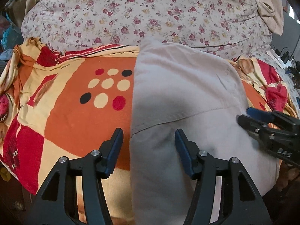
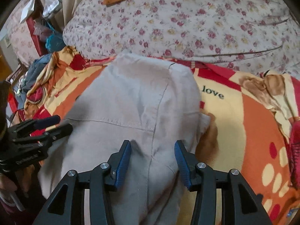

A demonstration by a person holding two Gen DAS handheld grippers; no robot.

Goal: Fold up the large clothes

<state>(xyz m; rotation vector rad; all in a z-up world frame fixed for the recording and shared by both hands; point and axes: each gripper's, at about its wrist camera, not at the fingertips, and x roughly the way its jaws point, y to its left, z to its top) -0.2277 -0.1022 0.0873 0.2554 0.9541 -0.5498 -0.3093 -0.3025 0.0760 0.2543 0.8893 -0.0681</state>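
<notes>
On the bed: a pale grey garment (image 1: 180,97) is lying folded lengthwise over an orange, red and cream patterned blanket (image 1: 75,112), its far end reaching toward a floral quilt (image 1: 142,16).
Hidden or cut off: the garment's near end is running out of the bottom of both views, so what kind of clothing it is cannot be told; its underside is not showing.
Hard to make out: the clutter (image 2: 46,35) at the far left of the right wrist view is blurring into shapes of blue and red cloth.
Left gripper (image 1: 149,136): jaws are standing wide, hovering with the garment's left edge between them, gripping nothing.
Right gripper (image 2: 152,150): jaws are spread wide over the garment's seam (image 2: 155,131), holding nothing.
In the way: each gripper is intruding at the edge of the other's view, covering a garment edge.
Around: the word "love" (image 2: 213,93) is showing on the blanket right of the garment; cables (image 1: 286,60) are lying at far right.
</notes>
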